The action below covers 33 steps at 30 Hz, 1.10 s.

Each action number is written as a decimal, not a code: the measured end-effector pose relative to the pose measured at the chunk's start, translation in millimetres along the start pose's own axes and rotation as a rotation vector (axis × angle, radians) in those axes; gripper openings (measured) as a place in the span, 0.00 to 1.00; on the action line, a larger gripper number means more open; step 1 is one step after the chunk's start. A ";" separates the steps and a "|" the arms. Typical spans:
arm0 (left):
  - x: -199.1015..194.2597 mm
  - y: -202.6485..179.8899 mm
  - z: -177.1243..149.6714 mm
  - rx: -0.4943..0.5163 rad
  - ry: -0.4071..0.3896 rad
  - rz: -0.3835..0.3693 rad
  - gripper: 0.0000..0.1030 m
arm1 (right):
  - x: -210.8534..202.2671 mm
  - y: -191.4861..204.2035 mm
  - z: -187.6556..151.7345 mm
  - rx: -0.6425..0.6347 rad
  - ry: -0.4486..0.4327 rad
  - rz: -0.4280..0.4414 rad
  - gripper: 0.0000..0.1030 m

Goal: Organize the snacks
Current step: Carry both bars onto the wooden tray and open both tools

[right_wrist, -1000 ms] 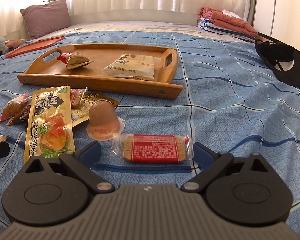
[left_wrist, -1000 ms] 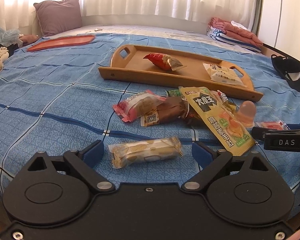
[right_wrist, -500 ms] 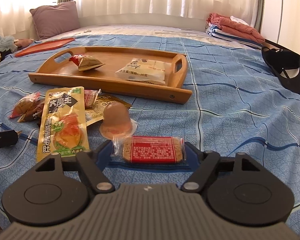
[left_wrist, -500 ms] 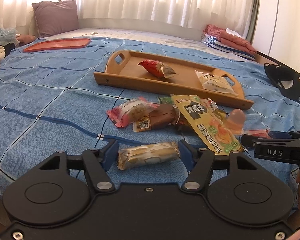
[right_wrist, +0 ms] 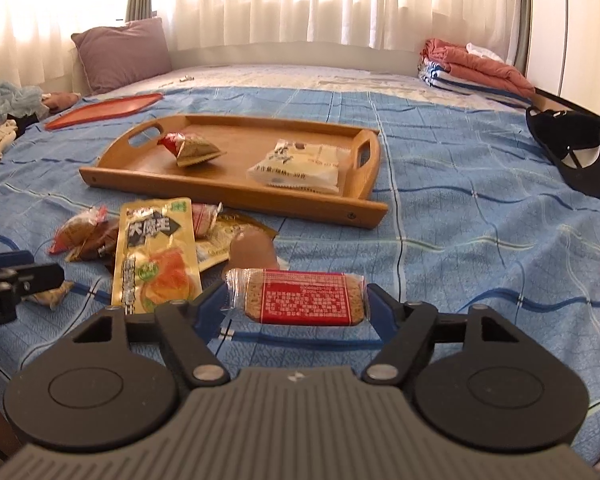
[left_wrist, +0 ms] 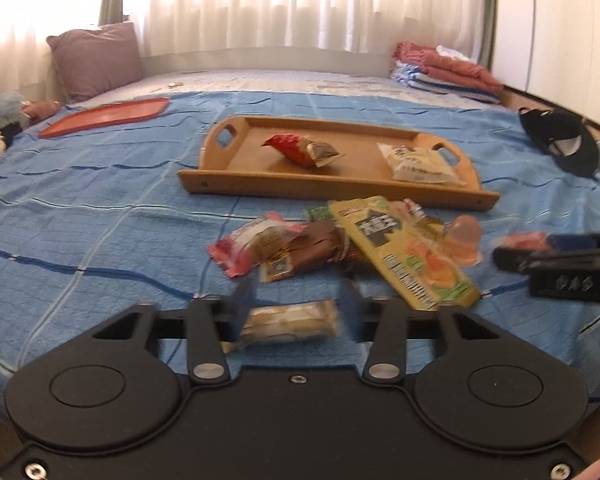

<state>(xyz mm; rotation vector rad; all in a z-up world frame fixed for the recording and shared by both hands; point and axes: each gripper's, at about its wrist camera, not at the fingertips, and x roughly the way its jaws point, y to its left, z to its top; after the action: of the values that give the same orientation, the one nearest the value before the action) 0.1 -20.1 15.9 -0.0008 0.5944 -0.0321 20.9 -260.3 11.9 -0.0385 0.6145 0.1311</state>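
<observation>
Purple pillow (right_wrist: 122, 54), black cap (right_wrist: 576, 152), folded laundry (right_wrist: 474, 68)

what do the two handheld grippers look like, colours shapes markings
Left gripper: glossy black body, two round discs, silver pivot screws, blue pads. Right gripper: same black linkage and blue pads, but a ribbed grey centre plate. White lettering marks each one's side.

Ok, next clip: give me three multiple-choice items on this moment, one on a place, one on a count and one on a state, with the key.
1. Where in the wooden tray does the white packet lie?
A) right end, by a handle
B) left end
C) dead centre

2. How many snacks lie in the wooden tray?
A) one
B) two
C) four

3. What state is the red-label bar in?
A) lying in the tray
B) tucked under the white packet
C) clamped in the right gripper

Key:
1 A, it rests beside the right handle hole.
2 B, only the white packet and a red-and-gold packet are inside.
3 C, both fingers press its ends and it hangs in the air.
</observation>
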 end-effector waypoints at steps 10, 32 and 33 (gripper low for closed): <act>11.1 3.8 -10.8 -0.067 0.045 0.048 0.91 | 1.7 -0.9 -3.9 0.026 0.018 -0.001 0.73; 2.6 14.8 80.1 -0.052 -0.031 -0.022 0.53 | -4.5 -13.5 50.3 0.104 -0.038 0.046 0.72; 3.8 15.6 88.3 -0.047 -0.032 -0.030 0.53 | -3.6 -15.0 56.4 0.107 -0.042 0.050 0.72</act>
<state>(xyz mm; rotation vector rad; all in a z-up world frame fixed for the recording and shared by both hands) 53.2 -5.4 86.7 -0.0554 0.5629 -0.0473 52.3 -271.4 60.0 0.0829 0.5803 0.1471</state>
